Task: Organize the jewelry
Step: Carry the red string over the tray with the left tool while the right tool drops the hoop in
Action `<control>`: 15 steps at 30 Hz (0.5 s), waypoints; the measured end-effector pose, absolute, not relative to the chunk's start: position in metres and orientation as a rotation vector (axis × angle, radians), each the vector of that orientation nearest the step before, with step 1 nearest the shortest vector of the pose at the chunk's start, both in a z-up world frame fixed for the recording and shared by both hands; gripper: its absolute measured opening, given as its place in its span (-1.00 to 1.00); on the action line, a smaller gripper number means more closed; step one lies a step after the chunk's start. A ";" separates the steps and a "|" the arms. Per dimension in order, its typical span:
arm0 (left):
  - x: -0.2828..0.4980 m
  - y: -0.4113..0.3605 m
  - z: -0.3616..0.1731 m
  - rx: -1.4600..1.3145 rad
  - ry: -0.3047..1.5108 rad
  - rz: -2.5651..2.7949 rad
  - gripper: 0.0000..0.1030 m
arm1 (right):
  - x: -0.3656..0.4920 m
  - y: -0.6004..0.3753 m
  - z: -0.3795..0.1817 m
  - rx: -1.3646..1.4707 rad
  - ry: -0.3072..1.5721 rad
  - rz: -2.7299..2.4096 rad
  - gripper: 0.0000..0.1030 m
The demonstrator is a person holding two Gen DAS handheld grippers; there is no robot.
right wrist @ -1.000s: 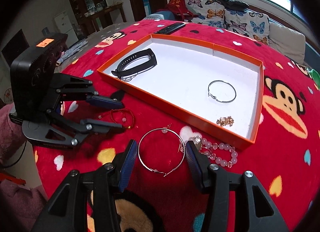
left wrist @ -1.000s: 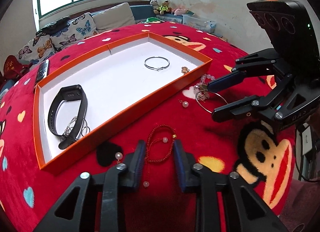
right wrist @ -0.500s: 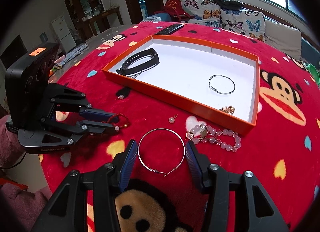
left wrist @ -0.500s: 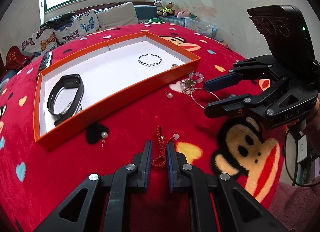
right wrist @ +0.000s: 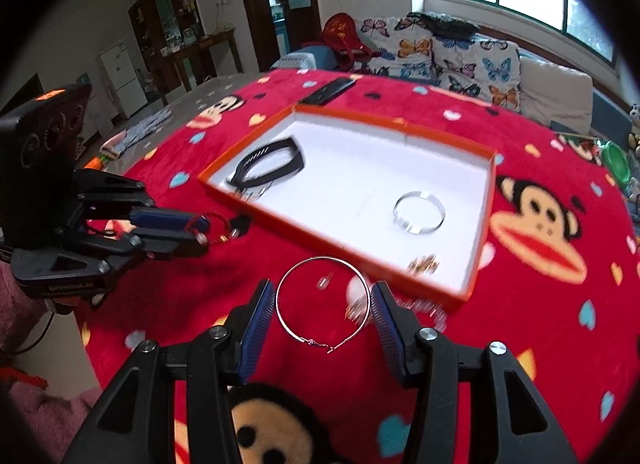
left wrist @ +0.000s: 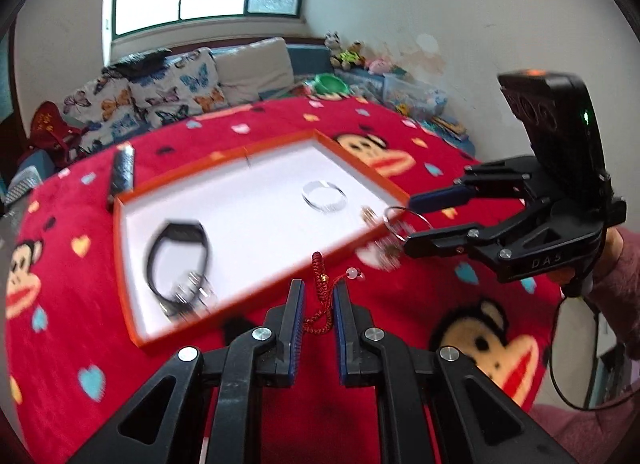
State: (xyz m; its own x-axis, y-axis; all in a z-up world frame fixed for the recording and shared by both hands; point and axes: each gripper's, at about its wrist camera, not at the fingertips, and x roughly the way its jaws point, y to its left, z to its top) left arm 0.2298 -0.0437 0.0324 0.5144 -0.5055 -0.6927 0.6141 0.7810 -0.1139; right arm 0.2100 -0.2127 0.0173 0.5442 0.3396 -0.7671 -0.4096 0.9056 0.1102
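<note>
Jewelry tray (right wrist: 478, 252): black band (right wrist: 270, 161), silver bangle (right wrist: 419, 212), gold trinket (right wrist: 423, 264) inside.

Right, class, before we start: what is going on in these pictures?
A person is sorting jewelry into an orange tray on a red blanket, with a gripper in each hand. The left gripper is shut on a red cord bracelet; its jaws have just been closing on it. The right gripper grips a thin silver hoop across its width. A black band, a silver bangle and a small gold piece already lie in the tray.
</note>
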 end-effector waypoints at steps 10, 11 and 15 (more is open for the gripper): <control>0.312 -0.027 0.032 0.112 0.825 -0.572 -0.73 | 0.275 -0.235 0.010 -0.046 0.894 0.352 0.07; 0.318 -0.026 0.028 0.107 0.835 -0.571 -0.73 | 0.283 -0.237 0.007 -0.042 0.903 0.342 0.07; 0.338 -0.026 0.012 0.091 0.868 -0.566 -0.73 | 0.305 -0.244 -0.004 -0.013 0.930 0.319 0.07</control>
